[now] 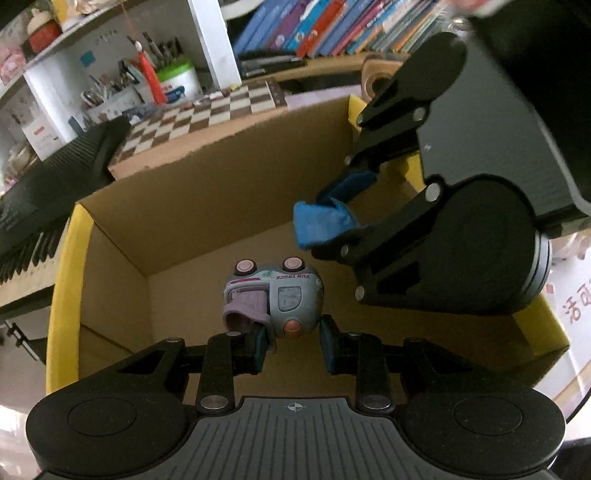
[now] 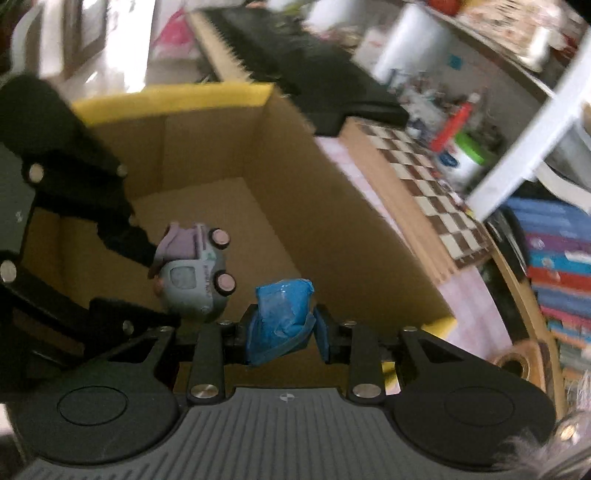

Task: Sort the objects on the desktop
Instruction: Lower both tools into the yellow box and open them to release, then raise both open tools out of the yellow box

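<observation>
Both our grippers are loaded: left gripper jaws clamp the toy truck, right gripper jaws pinch a blue packet. Below both sits the cardboard box. We're at drop-off, so next we'd open up and let go.

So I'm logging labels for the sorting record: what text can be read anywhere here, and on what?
"FUN TRUCK": on the side of the toy truck, seen upside down.
Red characters on the white sign: cut off, unreadable.
Book spines, tub label: too blurred.
</observation>
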